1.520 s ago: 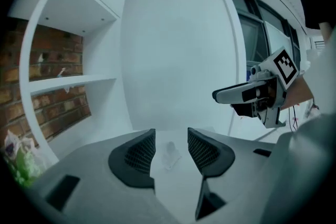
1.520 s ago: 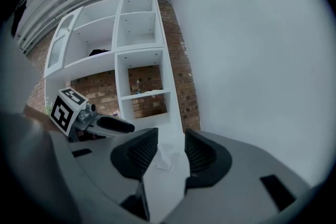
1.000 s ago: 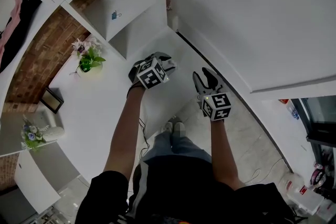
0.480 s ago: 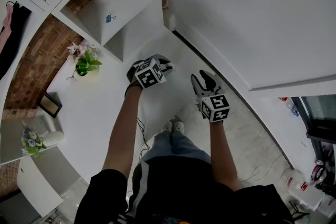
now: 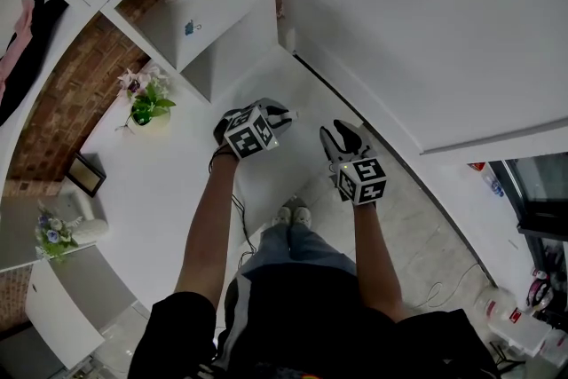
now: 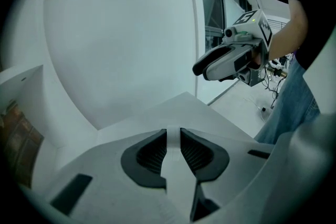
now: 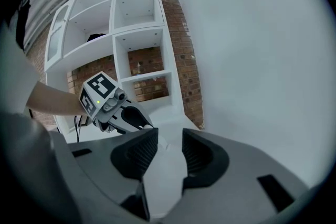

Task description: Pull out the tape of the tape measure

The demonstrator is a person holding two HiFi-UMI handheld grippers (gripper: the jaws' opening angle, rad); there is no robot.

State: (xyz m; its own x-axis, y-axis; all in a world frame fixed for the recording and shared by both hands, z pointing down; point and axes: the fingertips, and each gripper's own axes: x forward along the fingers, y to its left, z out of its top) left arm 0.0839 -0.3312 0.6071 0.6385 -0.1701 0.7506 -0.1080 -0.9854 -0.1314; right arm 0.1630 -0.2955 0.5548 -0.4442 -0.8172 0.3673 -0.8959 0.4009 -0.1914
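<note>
Narrowing on nothing, the left gripper (image 6: 173, 136) is where the change is. Its jaws have just been closing and now stand with only a slim gap between them, the pads pressing on nothing. All that shows through the gap is the corner of the white table (image 5: 177, 182) beneath it.

Off to its right, about level with it and apart from it, the right gripper (image 7: 169, 136) hangs with its jaws wider apart and likewise empty. Both are held up in the air in front of the person, tips aimed towards the wall (image 5: 399, 13). Beyond the left gripper's tips and to its left stand the shelves (image 5: 191, 31), with a plant (image 5: 146, 99) on the table nearer by.

The tape measure shows in none of the views. It is not between either pair of jaws, nor on the stretch of table under them, so I cannot say where it lies. To my eye that makes the closing a dry move and not a grasp. The pulling has not begun, and the tape measure has to be found, and its case and tape tip taken, first.
</note>
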